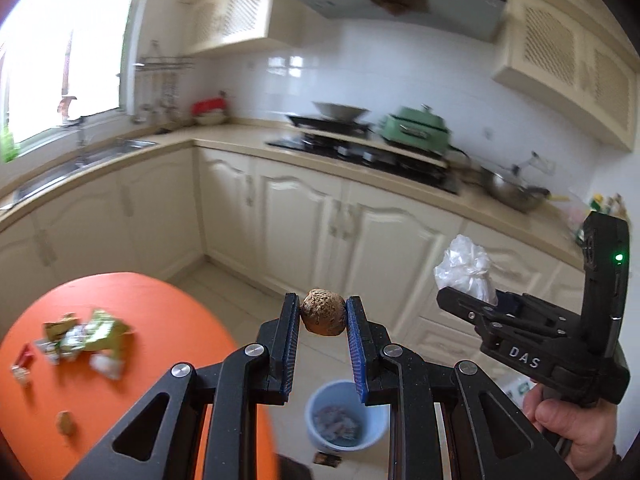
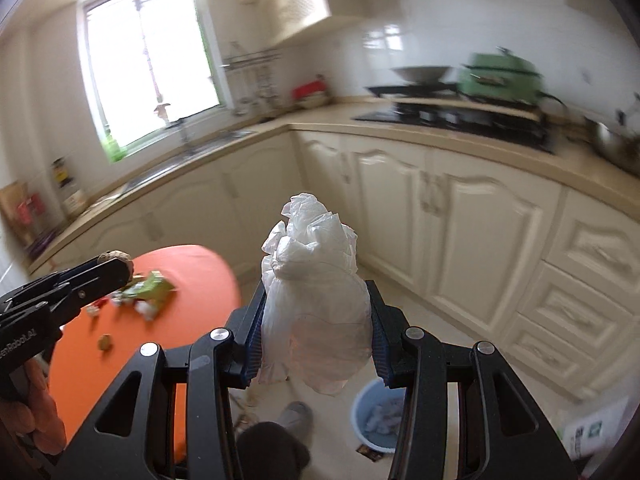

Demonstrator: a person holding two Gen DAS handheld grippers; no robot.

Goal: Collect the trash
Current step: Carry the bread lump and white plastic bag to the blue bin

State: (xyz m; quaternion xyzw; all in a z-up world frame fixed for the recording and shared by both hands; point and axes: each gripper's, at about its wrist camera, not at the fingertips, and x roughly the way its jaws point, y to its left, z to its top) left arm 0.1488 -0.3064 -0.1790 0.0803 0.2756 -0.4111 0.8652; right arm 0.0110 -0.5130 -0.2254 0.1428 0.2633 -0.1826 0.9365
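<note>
left hand-held gripper (image 1: pixel 322 316) clamps one brown lump (image 1: pixel 322 312) | right hand-held gripper (image 2: pixel 316 320) clamps one white bag (image 2: pixel 316 300) | one blue bin (image 1: pixel 376 420)

Brown lump (image 1: pixel 322 312) and crumpled white bag (image 2: pixel 316 304) held aloft, wrappers (image 1: pixel 86 334) blurred.

Daylight poured in through the window (image 1: pixel 60 60), which was blown out to near white in both views. The wall tiles (image 1: pixel 296 66) carried a bright reflection. The counter (image 2: pixel 440 136), stove (image 1: pixel 360 148) and cupboards (image 2: pixel 480 216) were smeared, probably by camera motion. Straight edges bowed towards dark, vignetted corners. The nearest parts stayed sharp.
</note>
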